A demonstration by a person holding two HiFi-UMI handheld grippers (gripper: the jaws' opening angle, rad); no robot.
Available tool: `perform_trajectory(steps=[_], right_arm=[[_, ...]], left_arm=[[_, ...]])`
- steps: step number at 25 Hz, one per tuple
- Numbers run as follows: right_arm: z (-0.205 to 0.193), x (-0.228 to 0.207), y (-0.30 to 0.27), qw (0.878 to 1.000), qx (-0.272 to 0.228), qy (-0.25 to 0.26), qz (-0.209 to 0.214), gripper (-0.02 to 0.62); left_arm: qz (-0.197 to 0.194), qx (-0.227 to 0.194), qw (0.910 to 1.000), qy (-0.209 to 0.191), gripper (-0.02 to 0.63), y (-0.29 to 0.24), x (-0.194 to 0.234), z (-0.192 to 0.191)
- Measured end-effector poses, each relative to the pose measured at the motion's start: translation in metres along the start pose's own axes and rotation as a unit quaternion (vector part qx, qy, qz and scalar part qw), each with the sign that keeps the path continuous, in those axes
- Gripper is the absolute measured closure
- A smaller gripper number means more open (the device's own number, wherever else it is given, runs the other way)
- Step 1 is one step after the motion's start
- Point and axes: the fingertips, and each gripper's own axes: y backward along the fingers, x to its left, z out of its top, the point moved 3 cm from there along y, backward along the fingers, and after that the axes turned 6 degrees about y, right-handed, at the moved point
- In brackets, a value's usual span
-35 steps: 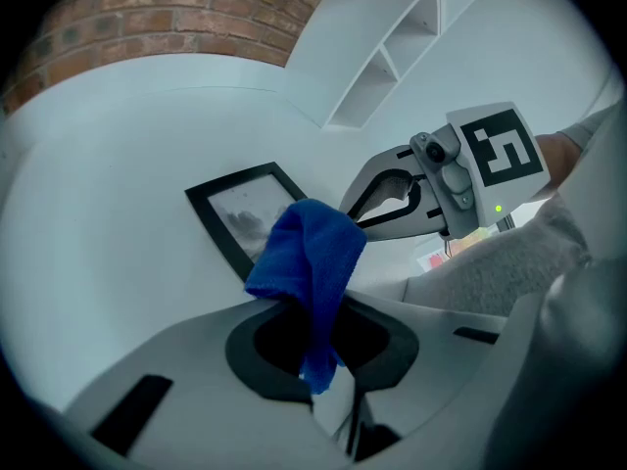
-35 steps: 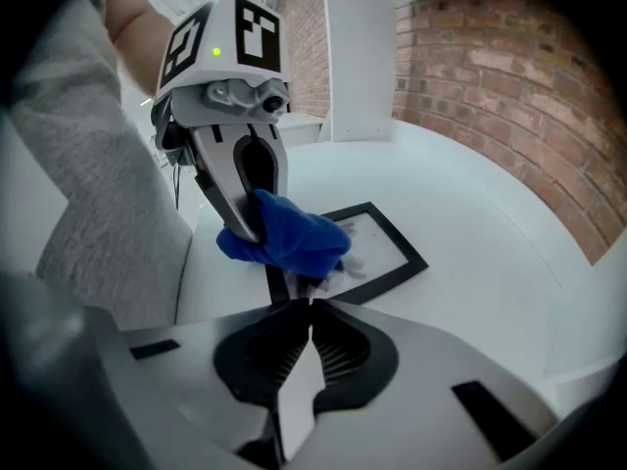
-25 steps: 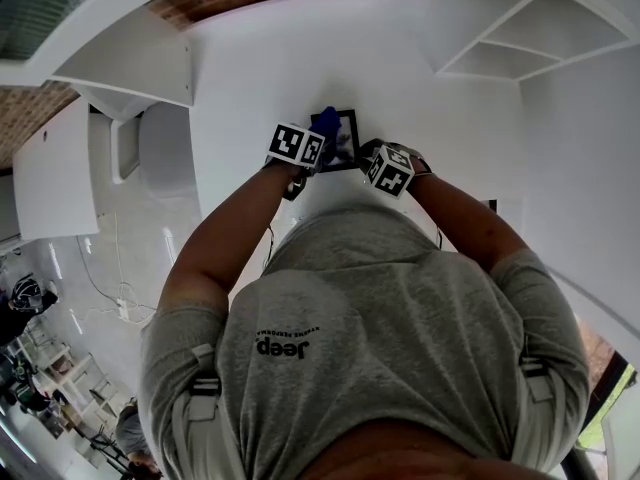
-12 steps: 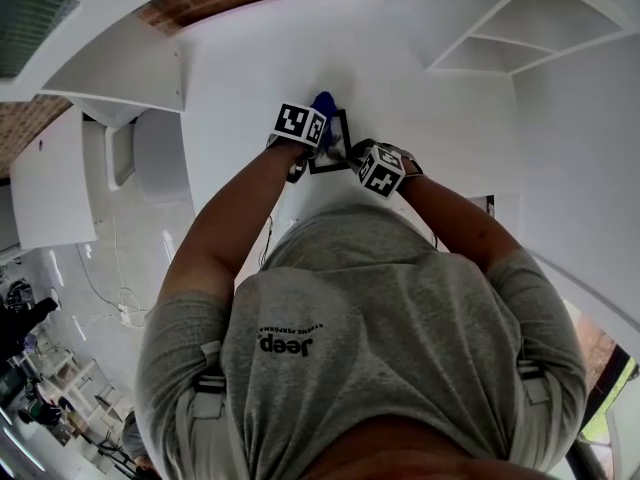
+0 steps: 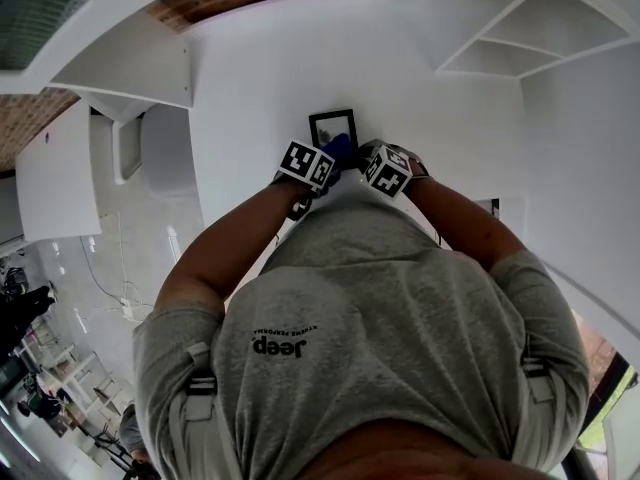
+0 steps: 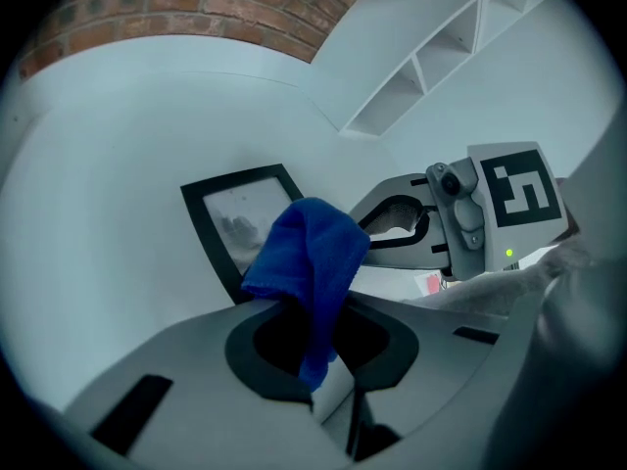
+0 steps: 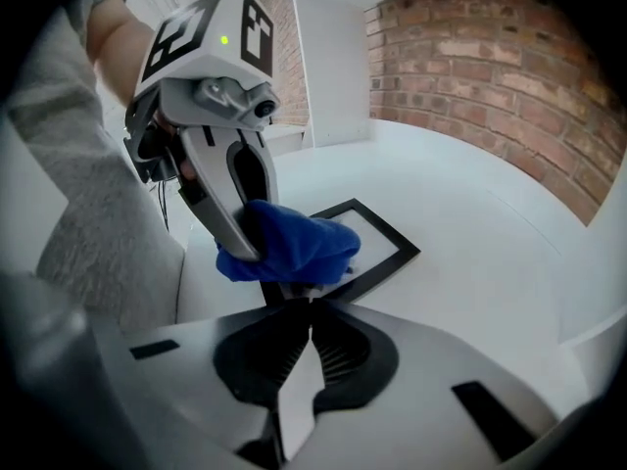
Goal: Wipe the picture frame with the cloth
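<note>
- Blue cloth [image 6: 309, 253] clamped in left gripper [image 6: 312, 355], draped fwd onto near edge of picture frame [image 7: 387, 248].
- Jaws of right gripper [image 7: 306, 306] pinched shut on frame's corner, just beside cloth.

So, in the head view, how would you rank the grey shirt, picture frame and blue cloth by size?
Largest: grey shirt, though it is nearest the camera.
Then: picture frame.
Smallest: blue cloth, only partly showing.
</note>
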Motion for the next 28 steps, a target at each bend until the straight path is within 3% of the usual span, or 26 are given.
perform_trajectory(steps=[7, 12, 16, 23, 28], right_arm=[[0.000, -0.001, 0.000, 1.000, 0.005, -0.002, 0.001, 0.574], [0.000, 0.002, 0.000, 1.000, 0.009, -0.009, -0.002, 0.575], [0.000, 0.007, 0.001, 1.000, 0.005, -0.006, -0.008, 0.575], [0.000, 0.006, -0.001, 1.000, 0.001, -0.007, -0.018, 0.575], [0.000, 0.007, -0.001, 1.000, 0.001, -0.004, -0.023, 0.575]], left_arm=[[-0.007, -0.001, 1.0000, -0.003, 0.551, -0.002, -0.002, -0.006], [0.011, -0.004, 0.9991, -0.040, 0.551, -0.004, -0.001, -0.004], [0.018, -0.010, 0.9991, -0.038, 0.551, -0.001, 0.002, 0.001], [0.030, -0.077, 0.9965, 0.010, 0.550, 0.009, 0.020, 0.078], [0.051, -0.093, 0.9941, 0.023, 0.551, 0.006, 0.028, 0.121]])
